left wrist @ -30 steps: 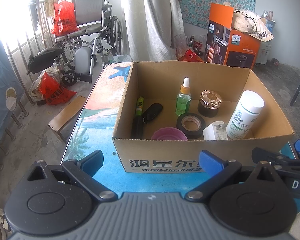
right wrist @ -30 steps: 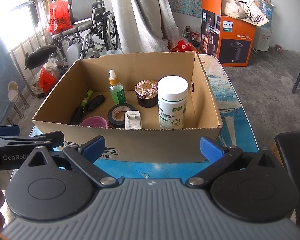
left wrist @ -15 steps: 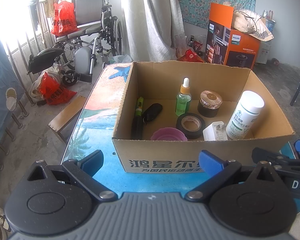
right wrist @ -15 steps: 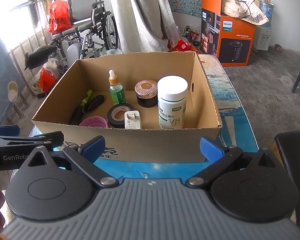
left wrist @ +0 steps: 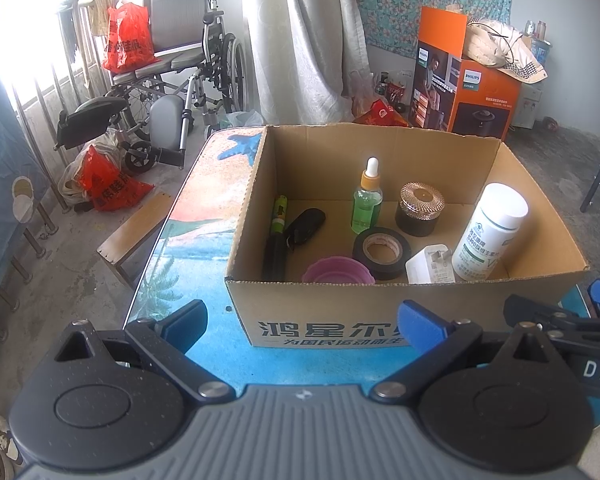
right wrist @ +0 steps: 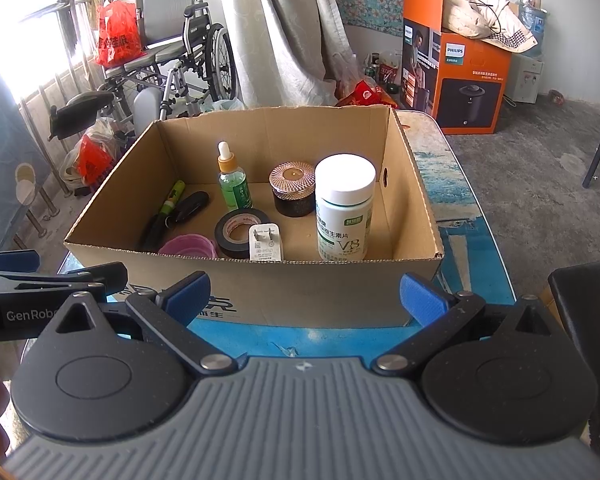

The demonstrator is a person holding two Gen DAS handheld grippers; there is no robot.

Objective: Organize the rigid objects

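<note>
We see box point(right wrist: 260, 284) on table point(right wrist: 460, 208). Inside: pen point(right wrist: 171, 198) and fob point(right wrist: 190, 206) left, dropper point(right wrist: 233, 184) and jar point(right wrist: 293, 190) behind, tape point(right wrist: 236, 234), charger point(right wrist: 265, 243) and cup point(right wrist: 188, 245) in front, bottle point(right wrist: 344, 208) right.

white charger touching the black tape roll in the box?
Touching. In the right wrist view the white charger leans against the black tape roll, overlapping its rim with no gap.

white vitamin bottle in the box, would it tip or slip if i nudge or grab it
The white vitamin bottle stands upright and is the tallest thing in the cardboard box, so a push near its cap would probably tip it. Its round, glossy-looking sides may slip, so gripping mid-body seems safer. It looks rigid; how full or heavy it is cannot be judged.
</note>
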